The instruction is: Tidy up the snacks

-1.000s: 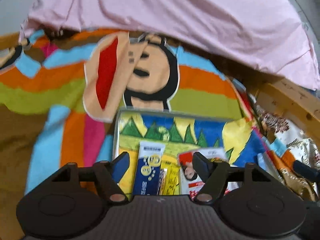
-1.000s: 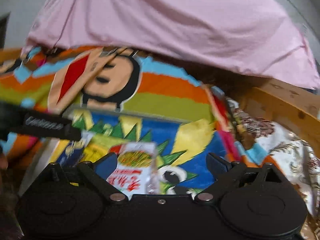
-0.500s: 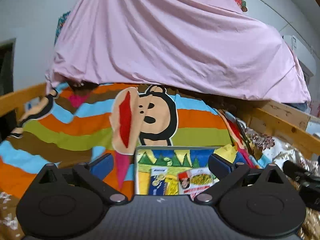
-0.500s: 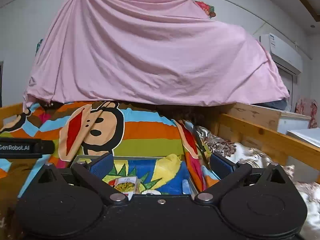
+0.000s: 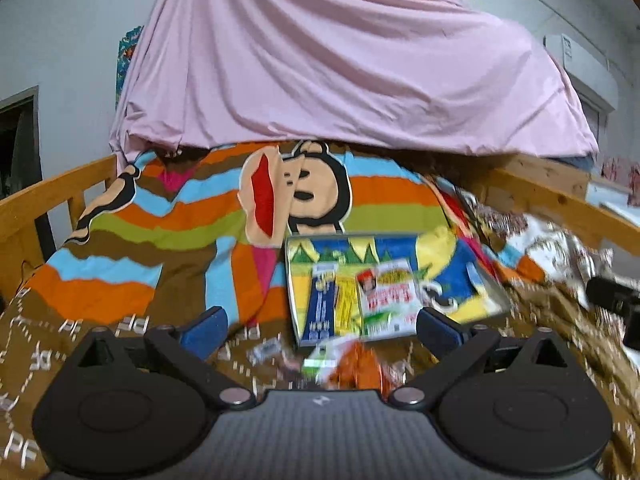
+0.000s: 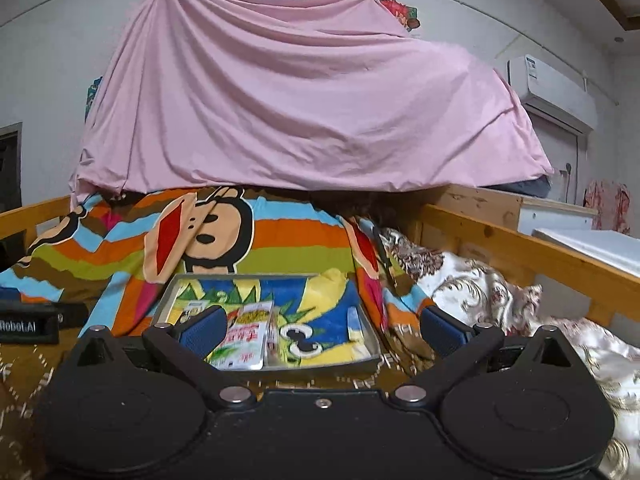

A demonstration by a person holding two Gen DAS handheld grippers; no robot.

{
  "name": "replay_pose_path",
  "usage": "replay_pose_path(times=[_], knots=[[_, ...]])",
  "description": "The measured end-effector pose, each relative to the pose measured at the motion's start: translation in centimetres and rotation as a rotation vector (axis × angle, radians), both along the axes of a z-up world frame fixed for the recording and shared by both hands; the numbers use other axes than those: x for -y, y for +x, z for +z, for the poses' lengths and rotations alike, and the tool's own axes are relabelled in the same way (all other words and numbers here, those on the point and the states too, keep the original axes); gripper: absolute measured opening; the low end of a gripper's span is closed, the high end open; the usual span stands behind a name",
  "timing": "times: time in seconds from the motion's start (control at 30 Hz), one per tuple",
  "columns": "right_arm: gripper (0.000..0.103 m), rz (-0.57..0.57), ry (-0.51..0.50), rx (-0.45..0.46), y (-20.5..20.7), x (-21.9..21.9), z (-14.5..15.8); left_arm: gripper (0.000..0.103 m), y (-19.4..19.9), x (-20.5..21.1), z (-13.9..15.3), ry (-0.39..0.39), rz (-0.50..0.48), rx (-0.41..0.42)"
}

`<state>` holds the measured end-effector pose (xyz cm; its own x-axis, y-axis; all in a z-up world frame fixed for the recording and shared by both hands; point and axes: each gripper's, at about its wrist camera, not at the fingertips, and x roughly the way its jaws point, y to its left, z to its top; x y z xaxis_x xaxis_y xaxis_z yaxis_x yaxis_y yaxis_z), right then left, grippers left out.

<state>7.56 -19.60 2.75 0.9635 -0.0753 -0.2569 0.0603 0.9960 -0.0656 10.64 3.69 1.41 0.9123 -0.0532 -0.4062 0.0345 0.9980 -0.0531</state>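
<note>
Setting: a bed with a wooden rail (image 6: 532, 248), spread with a striped cartoon-monkey blanket (image 5: 192, 216); a pink sheet (image 6: 304, 112) hangs over the far end.
Tray: a metal tray (image 6: 370, 350) lined with a bright cartoon cloth sits on the bed, in front of the monkey face.
Snacks in tray: 3 flat packets lie side by side toward the tray's left part: a blue packet (image 5: 322, 306), a yellow packet (image 5: 347, 300) touching it, and a red-and-white pouch (image 5: 386, 300) overlapping the yellow one's right edge.
Snacks outside tray: loose wrappers, blurred, on the brown cover just nearer than the tray; an orange wrapper (image 5: 358, 368) and a small green-and-white one (image 5: 320, 360) can be told apart, the rest cannot.
Left tool (image 5: 322, 326): spread wide, having just been opening; nothing sits between its blue pads (image 5: 204, 328), which hang over the brown cover short of the tray.
Right tool (image 6: 320, 330): spread wide, nothing pinched; the red-and-white pouch shows past its left pad but apart from it.
Other gear: the left tool's body shows at the left edge of the right wrist view, beside the tray.
Room: an air conditioner (image 6: 552, 92) on the wall at right.
</note>
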Motion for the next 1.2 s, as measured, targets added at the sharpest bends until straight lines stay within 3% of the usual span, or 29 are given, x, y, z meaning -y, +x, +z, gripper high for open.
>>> replay_pose_path(times=[0.63, 1.2], knots=[[0.102, -0.030, 0.063, -0.190, -6.0, 1.3, -3.0, 0.102, -6.6, 1.3, -2.6, 0.047, -0.044, -0.117], [0.102, 0.033, -0.004, -0.306, -6.3, -0.9, -4.8, 0.102, -6.7, 1.6, -3.5, 0.076, -0.032, -0.193]])
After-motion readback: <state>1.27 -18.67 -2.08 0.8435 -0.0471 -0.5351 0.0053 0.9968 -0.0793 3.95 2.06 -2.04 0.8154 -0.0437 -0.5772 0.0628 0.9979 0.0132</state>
